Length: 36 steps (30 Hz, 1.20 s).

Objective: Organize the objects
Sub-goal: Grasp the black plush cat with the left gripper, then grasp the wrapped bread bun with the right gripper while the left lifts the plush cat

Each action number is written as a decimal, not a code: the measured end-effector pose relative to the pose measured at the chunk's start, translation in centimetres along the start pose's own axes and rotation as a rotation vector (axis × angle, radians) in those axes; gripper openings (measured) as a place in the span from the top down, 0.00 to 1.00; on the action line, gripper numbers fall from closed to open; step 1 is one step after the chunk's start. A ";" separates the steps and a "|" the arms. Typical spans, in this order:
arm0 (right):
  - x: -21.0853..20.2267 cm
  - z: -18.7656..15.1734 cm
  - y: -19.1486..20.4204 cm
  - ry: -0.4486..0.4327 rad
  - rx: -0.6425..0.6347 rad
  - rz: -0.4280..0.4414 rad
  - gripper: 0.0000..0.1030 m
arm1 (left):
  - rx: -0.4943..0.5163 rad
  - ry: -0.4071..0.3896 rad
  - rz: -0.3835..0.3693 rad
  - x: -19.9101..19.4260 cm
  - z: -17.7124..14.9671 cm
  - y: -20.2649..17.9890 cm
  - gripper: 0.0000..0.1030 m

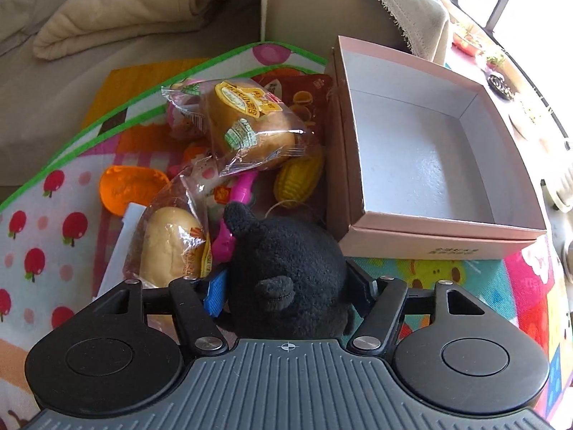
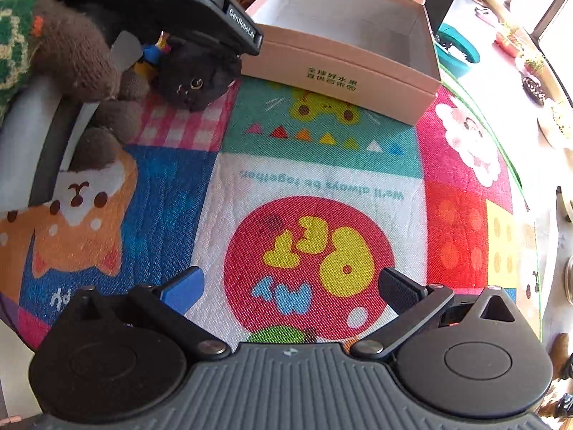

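In the left wrist view, wrapped bread rolls (image 1: 172, 247) and plastic toy food fill the centre-left. The left gripper (image 1: 286, 286) clamps a black plush cat (image 1: 286, 265) at lower centre, with the empty pink box (image 1: 440, 231) just to the right, nothing between. In the right wrist view the right gripper (image 2: 290, 286) stands wide and empty over the patterned mat (image 2: 315, 179), the box at top centre
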State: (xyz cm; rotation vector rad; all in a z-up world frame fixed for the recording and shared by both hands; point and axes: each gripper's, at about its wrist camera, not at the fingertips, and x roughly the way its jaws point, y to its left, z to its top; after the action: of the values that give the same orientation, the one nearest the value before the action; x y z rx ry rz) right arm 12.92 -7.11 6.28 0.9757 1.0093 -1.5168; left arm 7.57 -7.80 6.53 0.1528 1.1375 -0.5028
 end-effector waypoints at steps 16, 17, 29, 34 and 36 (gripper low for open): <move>1.3 8.6 7.9 -0.175 -0.247 0.134 0.00 | -0.370 -0.025 0.071 -13.1 -10.2 18.9 0.33; 1.3 9.4 9.0 -0.193 -0.264 0.140 0.00 | -0.397 -0.034 0.090 -13.5 -10.6 19.9 0.33; 6.1 19.5 16.2 -0.196 -0.164 0.238 0.12 | -0.525 -0.085 0.107 -15.7 -13.7 24.0 0.33; 8.5 19.7 14.9 -0.082 0.004 0.281 0.26 | -0.544 -0.050 0.115 -15.9 -15.1 24.6 0.33; 7.5 18.5 16.1 -0.109 -0.104 0.278 0.29 | -0.542 -0.039 0.117 -15.7 -15.4 24.7 0.33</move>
State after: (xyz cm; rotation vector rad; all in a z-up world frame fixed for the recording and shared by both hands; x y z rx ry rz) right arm 26.18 -28.84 3.27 0.9084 0.8293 -1.2611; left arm 1.05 24.33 10.76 -0.2588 1.1807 -0.0821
